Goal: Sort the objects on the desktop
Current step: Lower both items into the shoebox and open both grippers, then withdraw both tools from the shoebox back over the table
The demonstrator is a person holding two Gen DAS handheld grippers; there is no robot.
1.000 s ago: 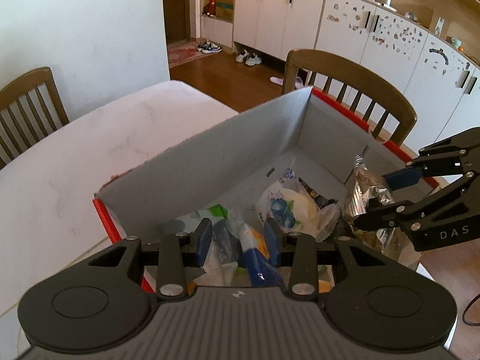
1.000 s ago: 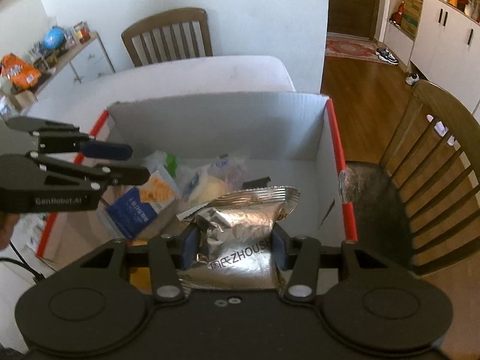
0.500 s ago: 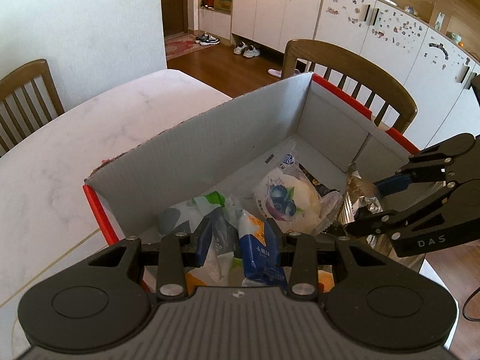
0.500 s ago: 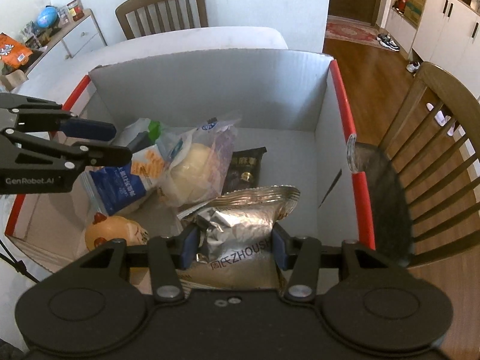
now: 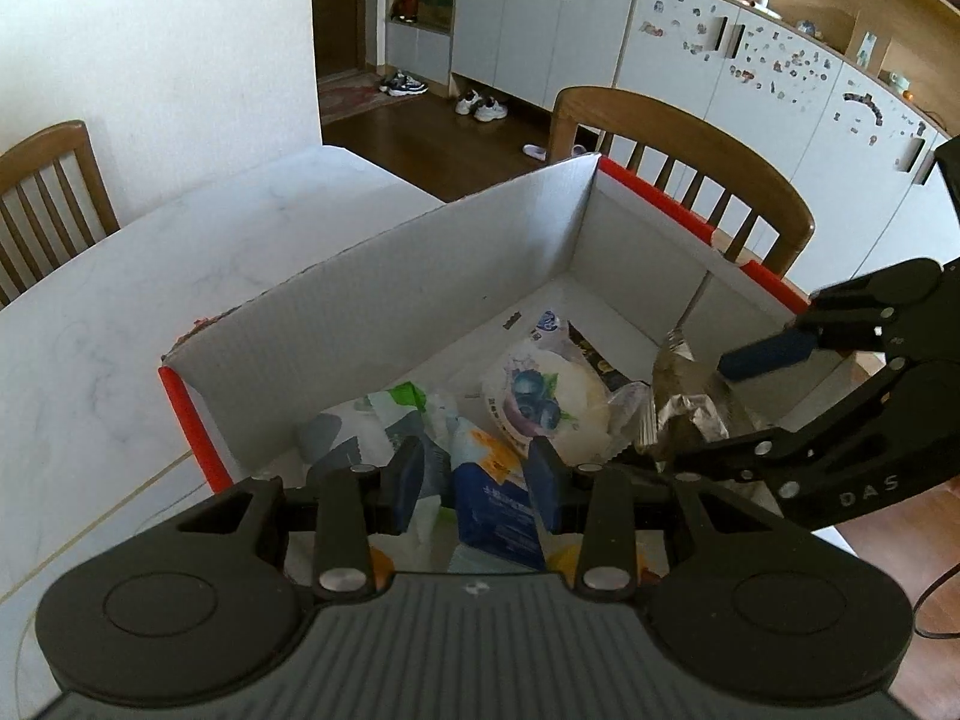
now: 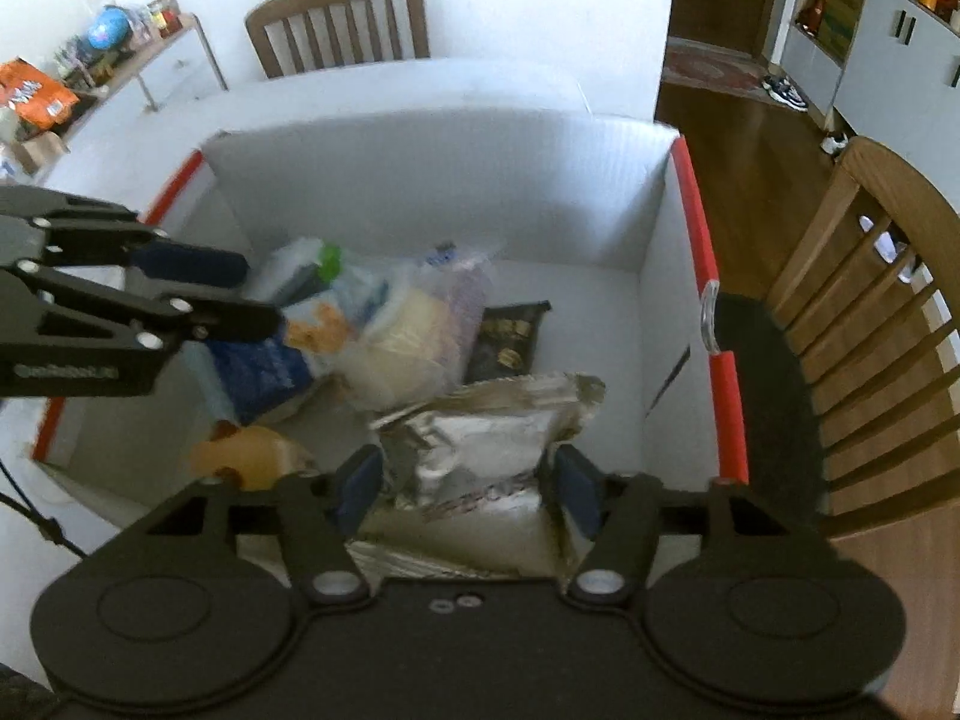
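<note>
- Two hand-held grippers hang over one open cardboard box with a red outer rim, which stands on a white marble-look table.
- Left gripper: jaws narrow, closed on a blue and orange packet that stands upright between the pads, above the box's near left part.
- Right gripper: jaws have just been opening and now stand fairly wide. A crinkled silver foil bag lies between them; the right wrist view shows a gap at each pad, so the bag is not gripped. It rests inside the box at the near right.
- Other contents on the box floor: a clear bag with a pale round bun and blueberry print at centre, a dark packet with gold print just behind the foil bag, a white and green pack at the left, and an orange rounded item at the near left corner; what that last item is cannot be told.
- Surroundings: one wooden chair stands behind the box and another at the table's far end. White cabinets line the far wall.
</note>
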